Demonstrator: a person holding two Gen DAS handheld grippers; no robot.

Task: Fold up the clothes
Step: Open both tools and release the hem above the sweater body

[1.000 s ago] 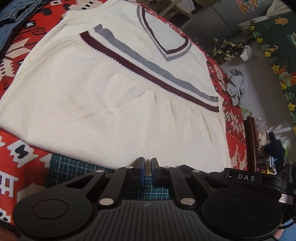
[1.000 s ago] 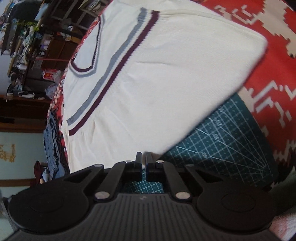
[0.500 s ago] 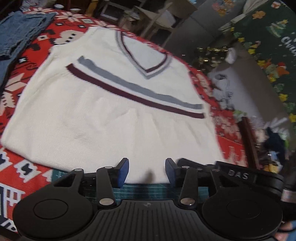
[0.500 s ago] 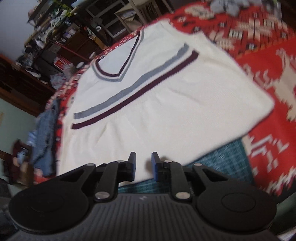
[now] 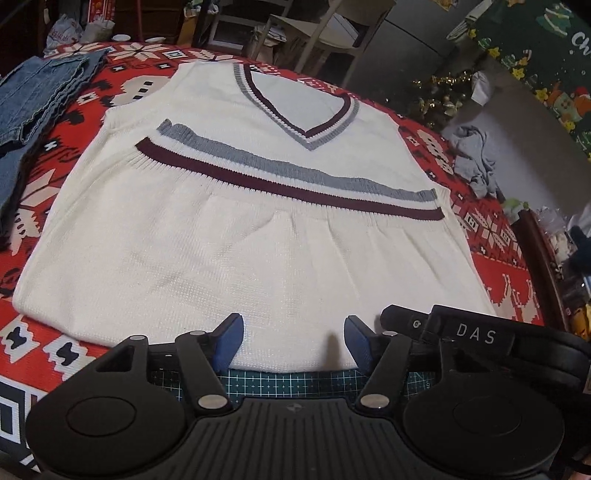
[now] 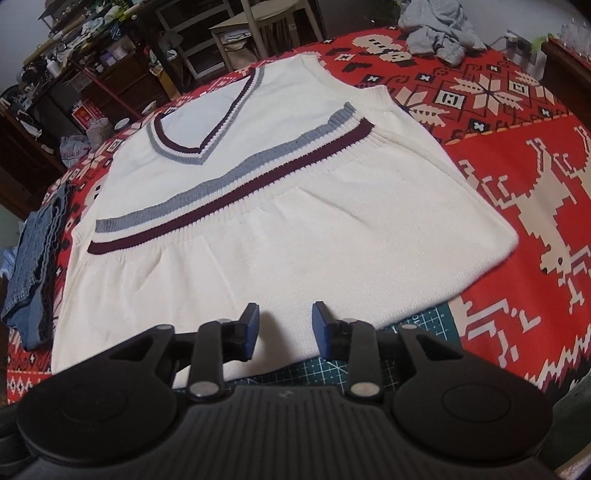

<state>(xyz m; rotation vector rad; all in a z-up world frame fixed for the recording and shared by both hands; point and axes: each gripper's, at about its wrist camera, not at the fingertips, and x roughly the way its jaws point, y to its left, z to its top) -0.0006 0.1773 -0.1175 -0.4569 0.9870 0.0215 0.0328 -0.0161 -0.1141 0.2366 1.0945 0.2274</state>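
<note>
A cream knitted V-neck vest [image 5: 236, 236] [image 6: 280, 229] with a grey and a maroon stripe lies flat on a red patterned cloth, its lower part folded up so the striped hem crosses the chest. My left gripper [image 5: 293, 334] hovers over the near folded edge, its jaws opening, with nothing pinched between its blue pads. My right gripper [image 6: 285, 321] stands over the same near edge further right, its jaws also opening and free of the knit. In the left wrist view the right gripper's black body [image 5: 476, 339] marked DAS shows at the right.
Folded blue jeans [image 5: 40, 92] [image 6: 35, 258] lie left of the vest. A grey crumpled garment [image 5: 476, 162] [image 6: 436, 26] sits at the far right of the cloth. A green cutting mat [image 5: 288, 380] [image 6: 325, 369] peeks out under the near edge. Chairs and shelves stand beyond the table.
Both grippers went from shut on the vest's near edge to open, letting it go, and drew back and up. The vest now lies flat and still.
</note>
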